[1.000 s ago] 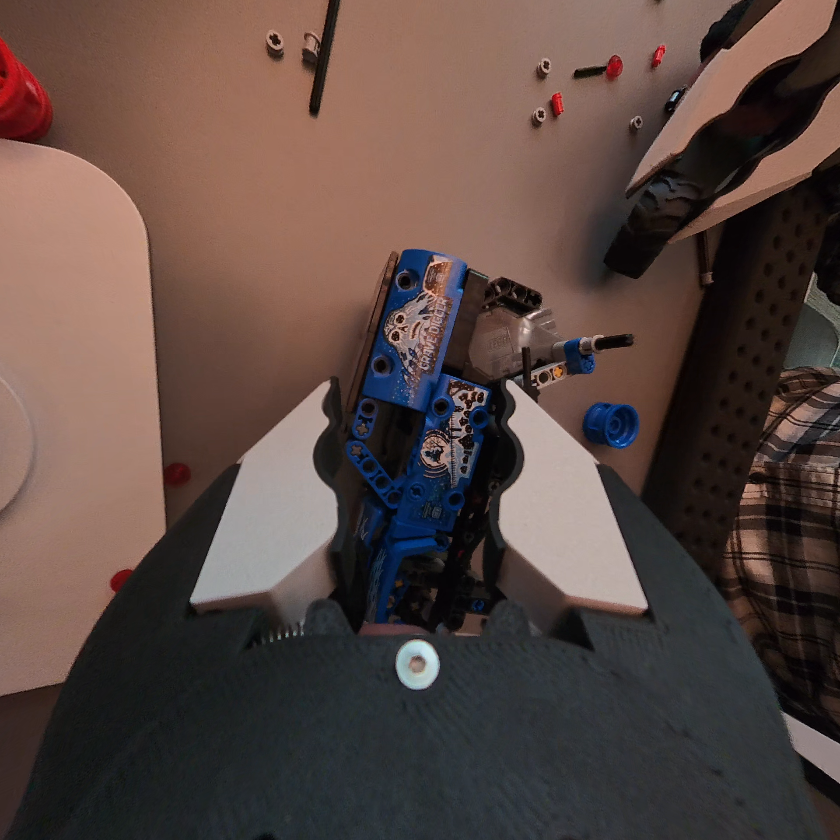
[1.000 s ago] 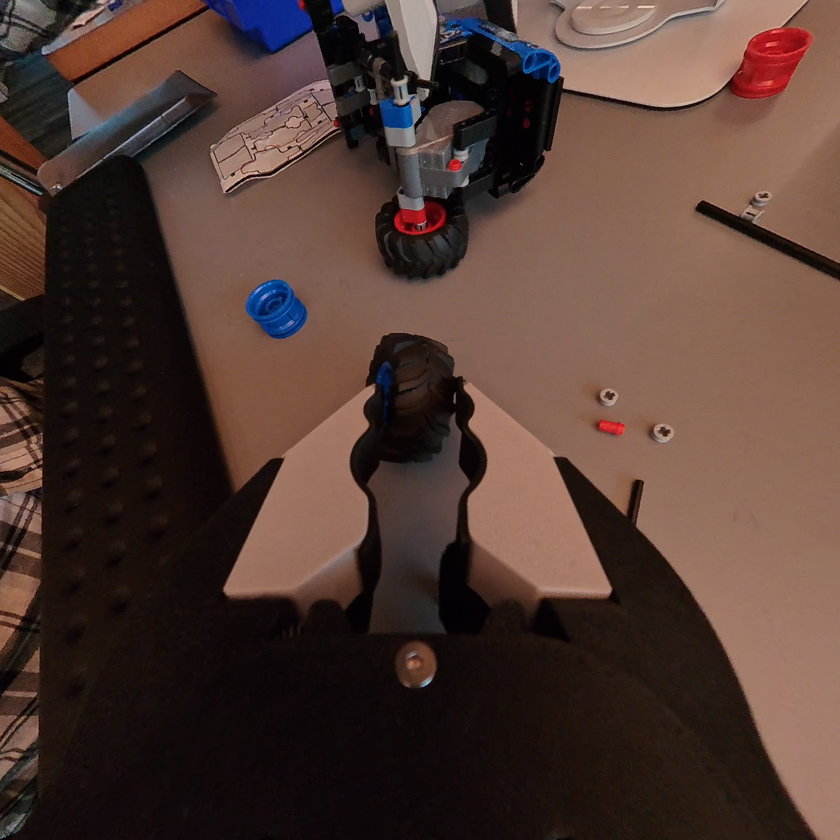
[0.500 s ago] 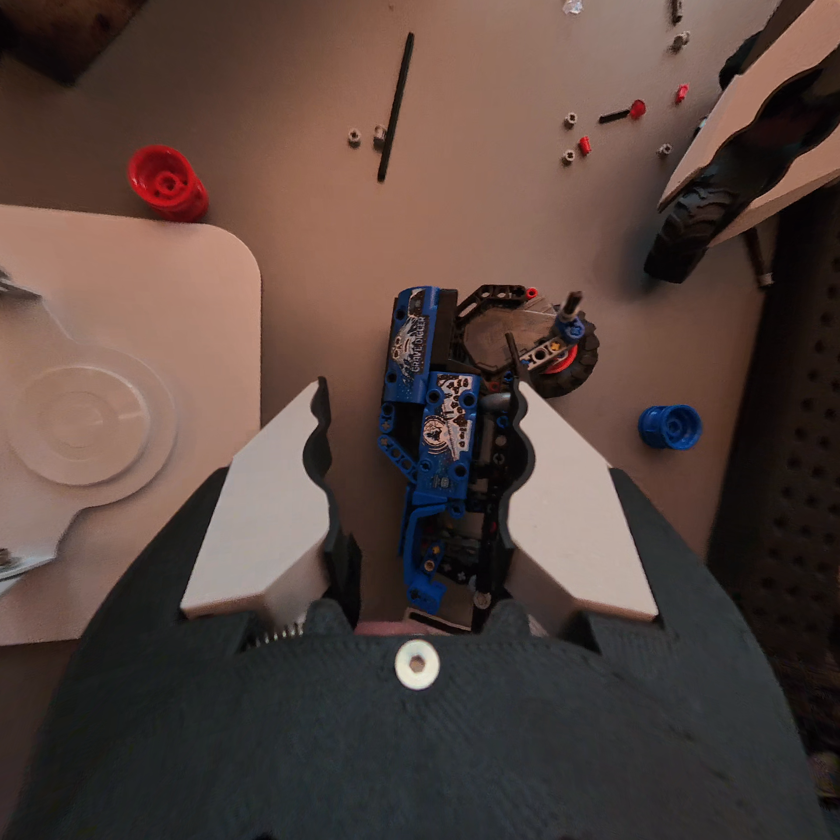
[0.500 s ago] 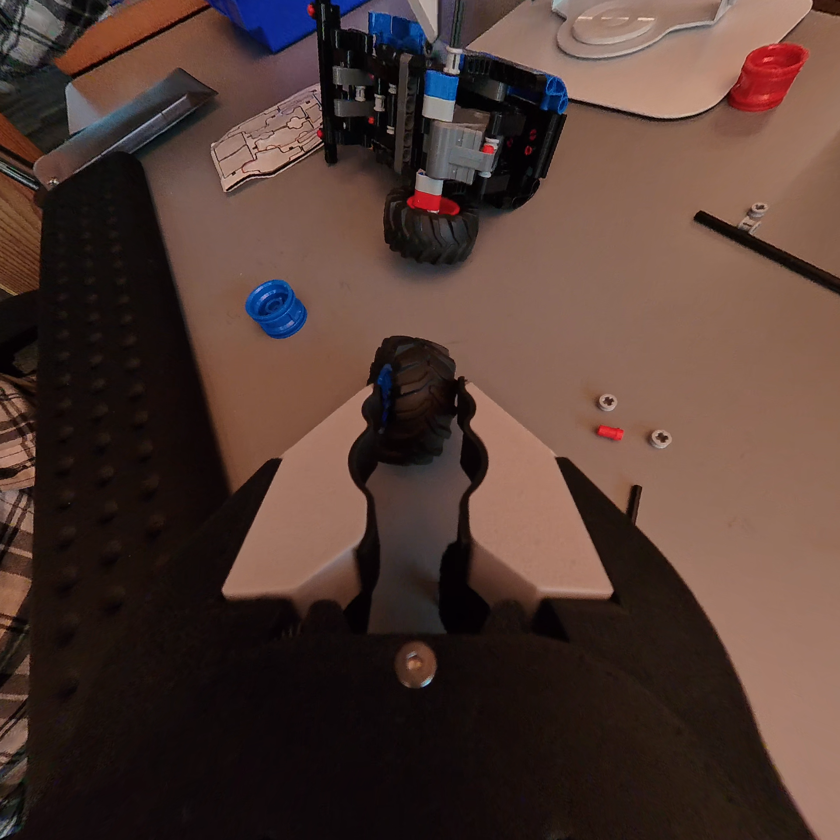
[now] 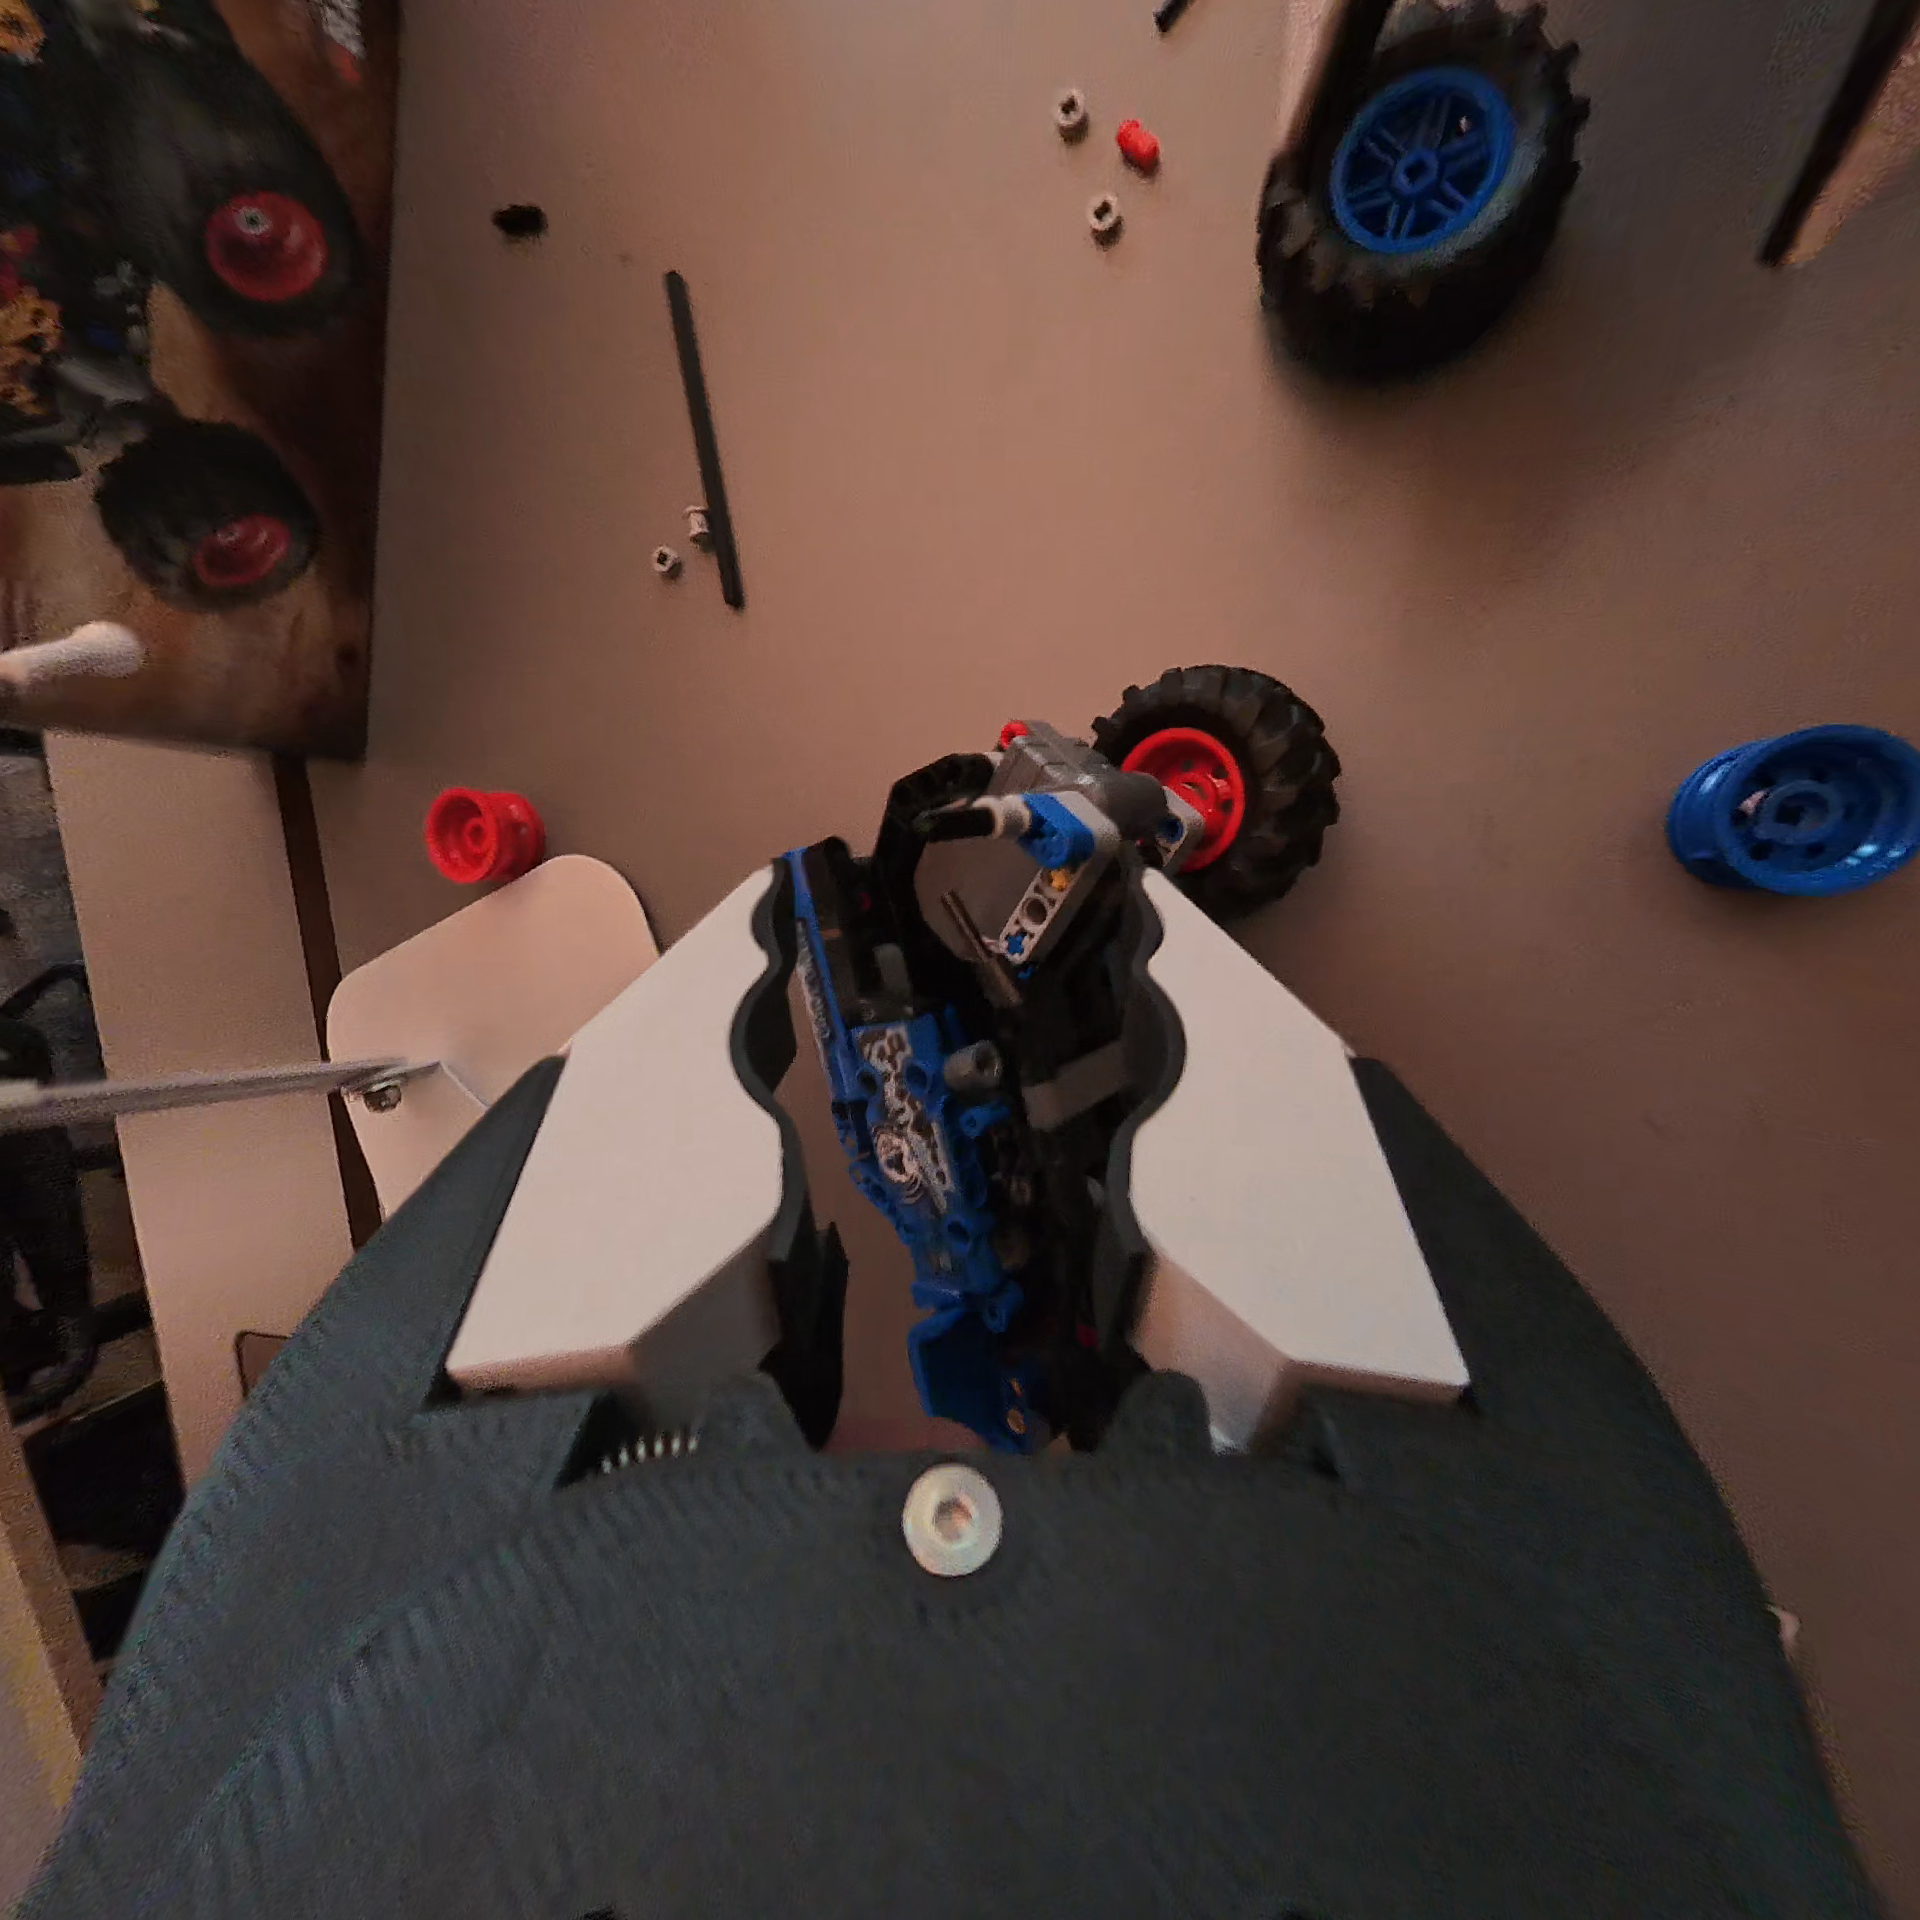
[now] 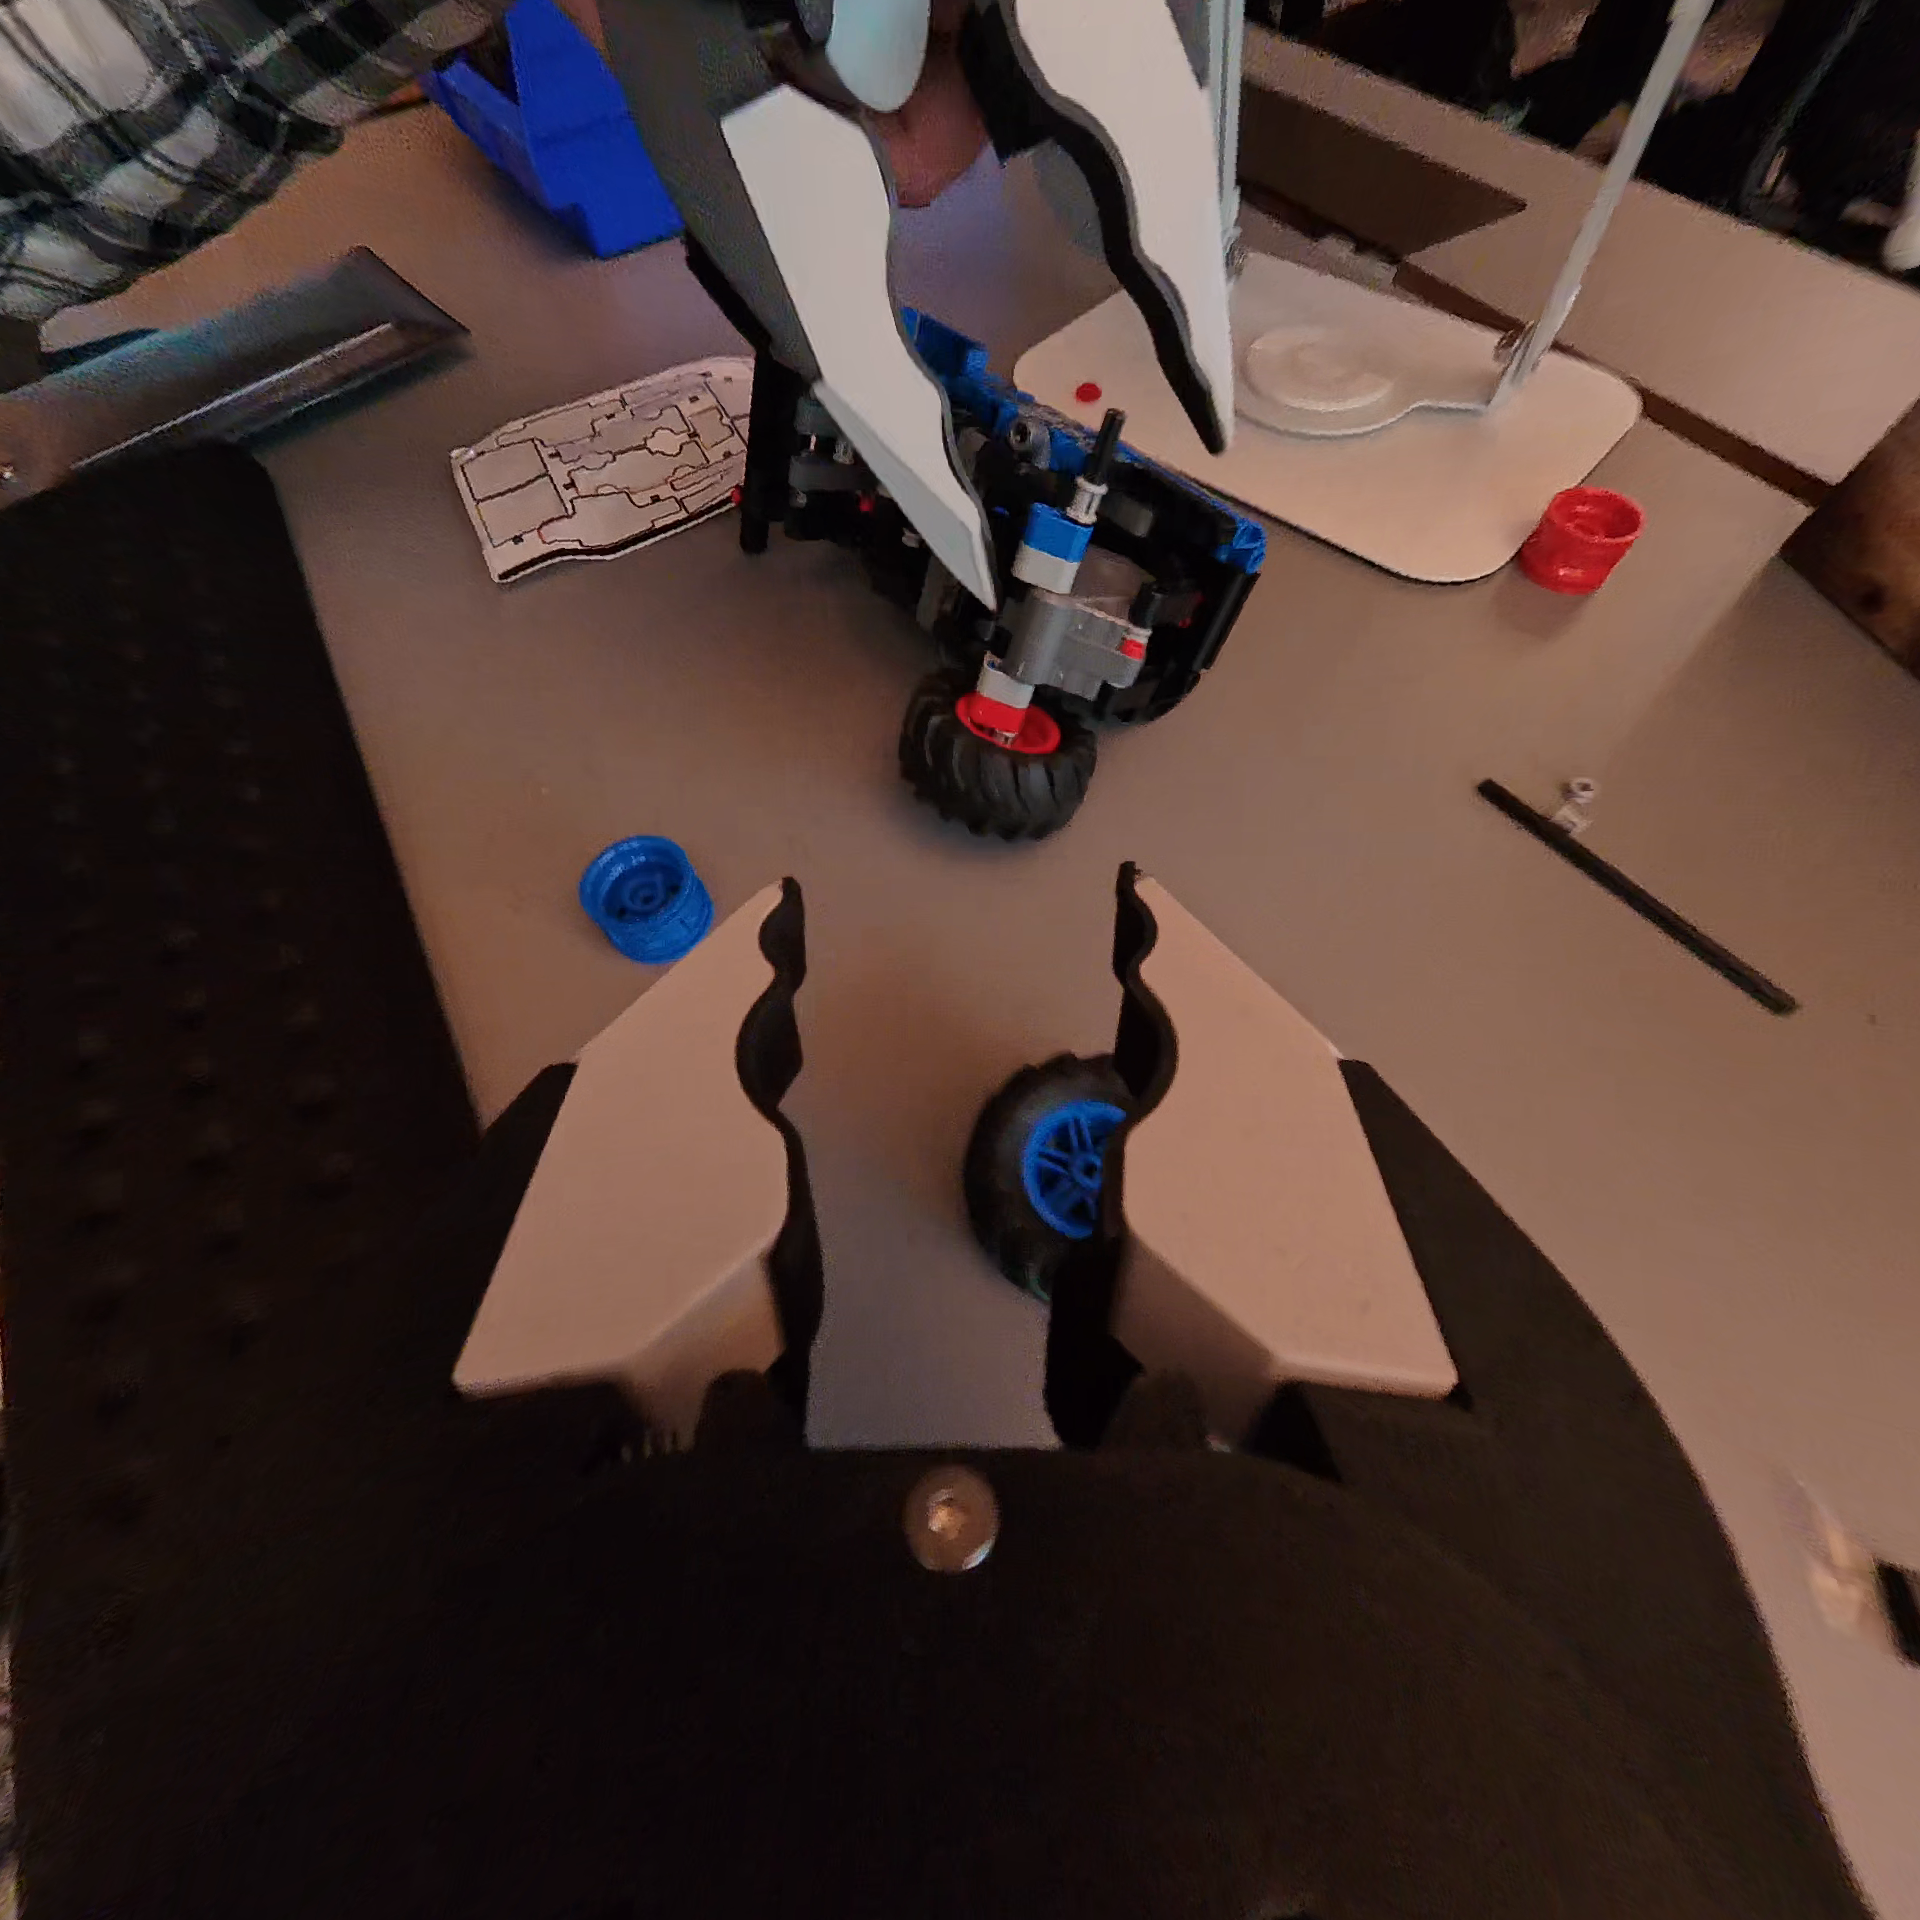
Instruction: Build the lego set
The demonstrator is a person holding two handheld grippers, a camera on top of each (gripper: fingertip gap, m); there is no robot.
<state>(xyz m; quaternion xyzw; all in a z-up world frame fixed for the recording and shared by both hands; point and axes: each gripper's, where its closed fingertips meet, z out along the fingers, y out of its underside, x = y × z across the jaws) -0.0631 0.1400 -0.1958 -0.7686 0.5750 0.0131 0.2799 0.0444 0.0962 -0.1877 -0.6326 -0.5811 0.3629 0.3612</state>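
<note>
The left gripper [image 5: 956, 997] tips down over the grey table [image 5: 1039, 416], jaws spread wide around the blue-and-black truck chassis [image 5: 935, 1122], not clamping it. The right gripper [image 6: 961, 925] sits low, jaws wide and holding nothing; the blue-hubbed tyre [image 6: 1039, 1174] lies between them, against the right finger [image 6: 1247, 1143]. A loose blue rim [image 6: 644, 899] rests nearby; a red rim [image 6: 1579, 540] sits toward the far edge.

Right gripper [image 6: 956, 894]: loose tyre [image 6: 1039, 1174] between fingers, against the right one; hub [image 6: 646, 899] just left of tips; truck chassis [image 6: 1039, 561] ahead, left gripper [image 6: 1101, 520] over it; long axle [image 6: 1636, 896] far right.
</note>
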